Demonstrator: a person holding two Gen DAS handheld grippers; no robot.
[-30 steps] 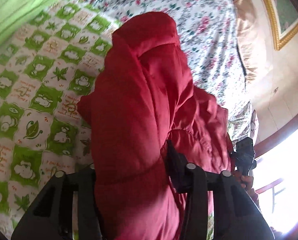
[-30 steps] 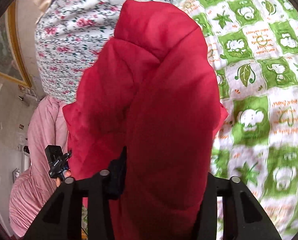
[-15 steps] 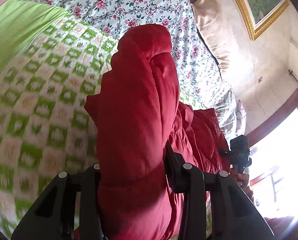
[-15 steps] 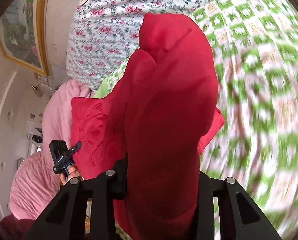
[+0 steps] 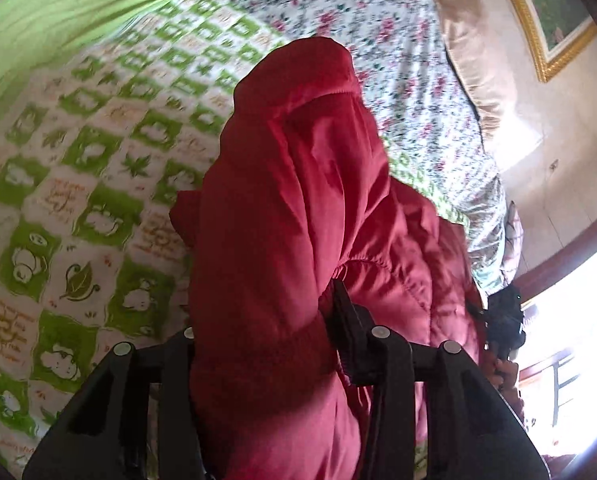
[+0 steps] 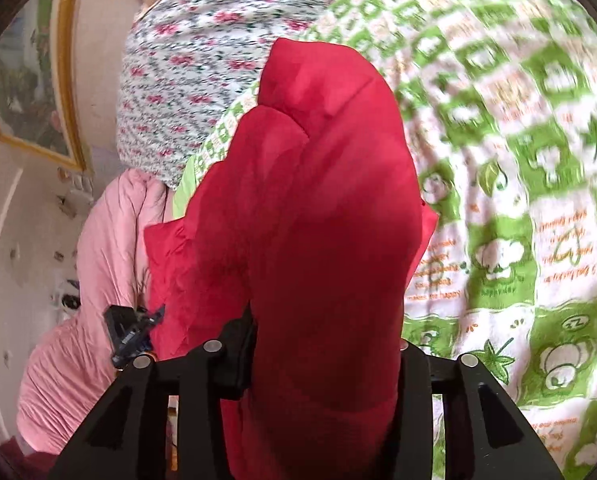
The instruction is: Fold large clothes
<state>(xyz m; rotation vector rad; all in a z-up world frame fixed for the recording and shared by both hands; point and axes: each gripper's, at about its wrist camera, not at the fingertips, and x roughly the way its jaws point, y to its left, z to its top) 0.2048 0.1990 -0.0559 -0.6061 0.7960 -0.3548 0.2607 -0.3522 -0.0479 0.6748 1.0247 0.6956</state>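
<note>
Red jacket [image 5: 298,208] filling both jaws' path

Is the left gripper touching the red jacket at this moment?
Touching. The left wrist view shows the red jacket bunched between the left gripper fingers, the padded fabric pressed against the inner face of the visible finger.

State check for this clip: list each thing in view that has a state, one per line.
red padded jacket: bunched, held up over the bed at two places
left tongs: shut on the jacket's thick fabric
right tongs: shut on the jacket's thick fabric
green patterned bedspread: spread flat on the bed
</note>
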